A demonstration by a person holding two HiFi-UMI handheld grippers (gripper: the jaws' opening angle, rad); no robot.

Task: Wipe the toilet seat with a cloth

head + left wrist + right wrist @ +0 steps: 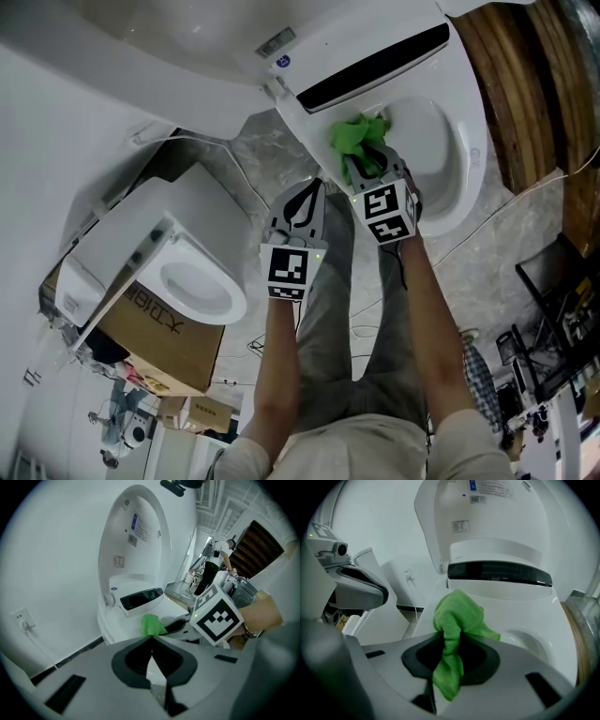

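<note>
The white toilet (441, 141) stands at the top right of the head view with its lid (487, 517) raised and its seat rim (548, 620) exposed. A green cloth (354, 136) is bunched at the near left edge of the seat, just below the black panel (497, 572). My right gripper (367, 157) is shut on the cloth (457, 620), which sticks out beyond its jaws. My left gripper (302, 208) hangs beside it to the left, shut and empty, over the floor. In the left gripper view the shut gripper (151, 640) points at the cloth (151, 624) and at the right gripper's marker cube (216, 616).
A second toilet (187, 281) sits on a cardboard box (159, 342) at the left. A wooden door (525, 75) is at the right, and cables run over the marble floor (487, 272). A wall socket (21, 618) with a cord is low on the wall. A person (213, 559) stands far behind.
</note>
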